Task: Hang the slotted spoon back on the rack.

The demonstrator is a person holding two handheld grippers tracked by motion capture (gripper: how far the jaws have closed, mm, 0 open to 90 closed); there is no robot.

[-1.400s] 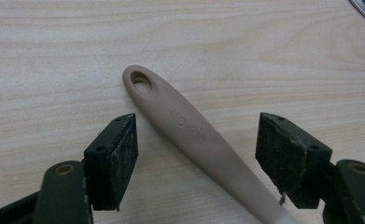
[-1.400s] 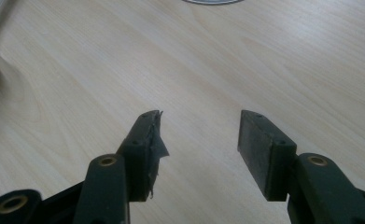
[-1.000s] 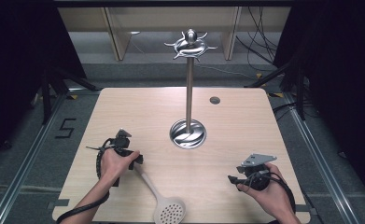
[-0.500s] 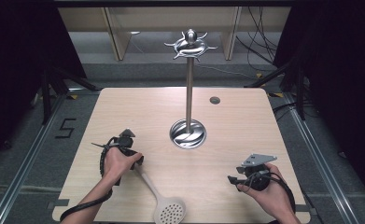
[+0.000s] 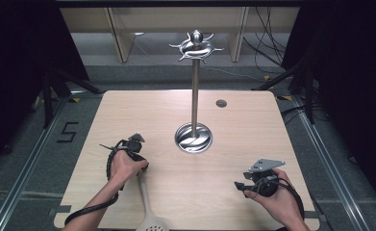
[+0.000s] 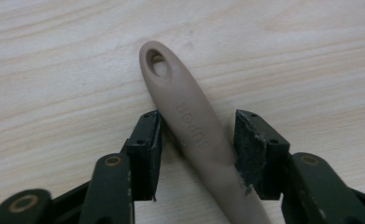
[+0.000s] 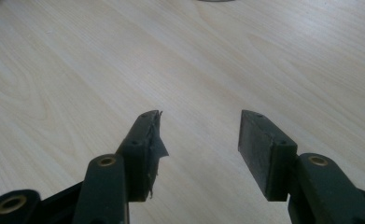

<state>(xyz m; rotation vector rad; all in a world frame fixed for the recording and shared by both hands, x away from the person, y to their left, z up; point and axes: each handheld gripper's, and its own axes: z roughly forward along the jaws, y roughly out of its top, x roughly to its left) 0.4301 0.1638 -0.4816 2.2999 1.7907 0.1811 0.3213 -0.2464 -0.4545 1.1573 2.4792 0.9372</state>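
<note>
Taupe spatula (image 6: 196, 135), pale wood-grain table (image 5: 253, 144), shiny silver stand (image 5: 194, 96), black claws

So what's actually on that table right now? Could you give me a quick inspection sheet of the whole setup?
Surface: pale wood table, with a small dark round spot near the far edge.
Job's things: tall metal stand with hooks on top, on a round base; beige slotted spoon lying at the near edge.
Clutter: nothing seen.
Grippers: left gripper straddles the spoon's handle, fingers not yet closed on it; right gripper open over bare wood.
Cables: one trails from each gripper; more lie on the floor beyond the table.
Surroundings: dark curtains, wooden shelving behind, a "5" marked on the floor.
</note>
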